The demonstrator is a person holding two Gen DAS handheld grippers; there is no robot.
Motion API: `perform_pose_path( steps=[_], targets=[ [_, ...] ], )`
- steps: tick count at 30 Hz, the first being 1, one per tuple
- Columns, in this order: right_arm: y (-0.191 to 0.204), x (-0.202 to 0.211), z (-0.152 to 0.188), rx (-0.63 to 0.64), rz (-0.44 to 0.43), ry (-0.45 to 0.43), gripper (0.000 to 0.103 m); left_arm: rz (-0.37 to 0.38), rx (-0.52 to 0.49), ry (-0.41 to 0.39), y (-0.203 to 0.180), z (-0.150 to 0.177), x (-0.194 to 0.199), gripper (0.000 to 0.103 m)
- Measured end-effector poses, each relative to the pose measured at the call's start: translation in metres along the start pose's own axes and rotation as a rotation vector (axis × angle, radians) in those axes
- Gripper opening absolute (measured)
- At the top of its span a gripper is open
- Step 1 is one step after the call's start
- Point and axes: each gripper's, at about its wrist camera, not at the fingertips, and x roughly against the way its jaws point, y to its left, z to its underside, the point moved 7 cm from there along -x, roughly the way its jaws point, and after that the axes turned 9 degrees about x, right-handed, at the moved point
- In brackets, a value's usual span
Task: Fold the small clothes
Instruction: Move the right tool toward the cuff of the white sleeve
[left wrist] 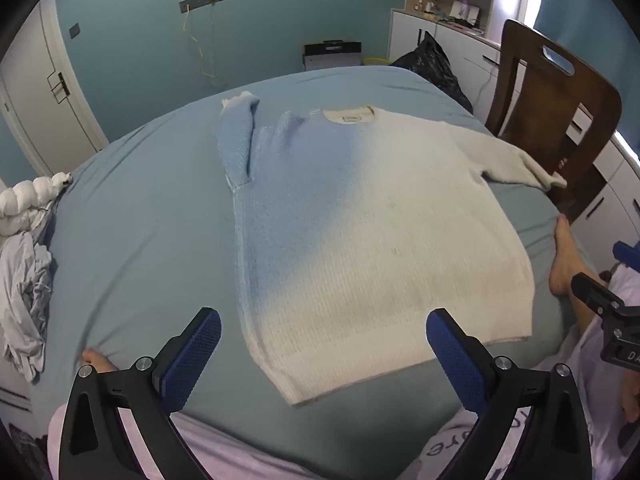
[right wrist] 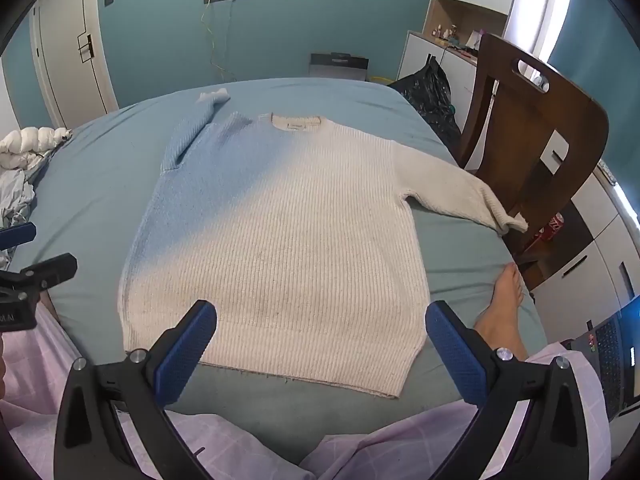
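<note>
A knit sweater (left wrist: 360,220), blue on its left and cream on its right, lies flat and face up on the bed, collar at the far side; it also shows in the right wrist view (right wrist: 288,232). Its left sleeve (left wrist: 238,140) is bent up toward the far side. Its right sleeve (left wrist: 516,160) stretches to the bed's right edge. My left gripper (left wrist: 324,344) is open and empty, above the near hem. My right gripper (right wrist: 320,332) is open and empty, also above the near hem. Neither touches the sweater.
The bed (left wrist: 140,220) has a blue-green sheet. A wooden chair (left wrist: 556,112) stands at its right edge, a black bag (left wrist: 432,64) beyond. Crumpled bedding (left wrist: 24,280) lies at the left. The person's bare feet (right wrist: 504,304) and pink trouser legs (right wrist: 400,448) rest on the near side.
</note>
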Motion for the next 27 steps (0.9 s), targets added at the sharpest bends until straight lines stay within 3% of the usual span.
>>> perform_pose_path(
  steps=[13,27],
  targets=[
    [-0.001,-0.001,0.002,-0.02,-0.02,0.009,0.102,0.004,-0.004,-0.002,0.0,-0.005,0.002,0.103],
    [0.001,-0.004,0.004,-0.018,-0.031,0.019,0.102,-0.002,-0.029,-0.059,-0.006,-0.006,0.009,0.103]
  ],
)
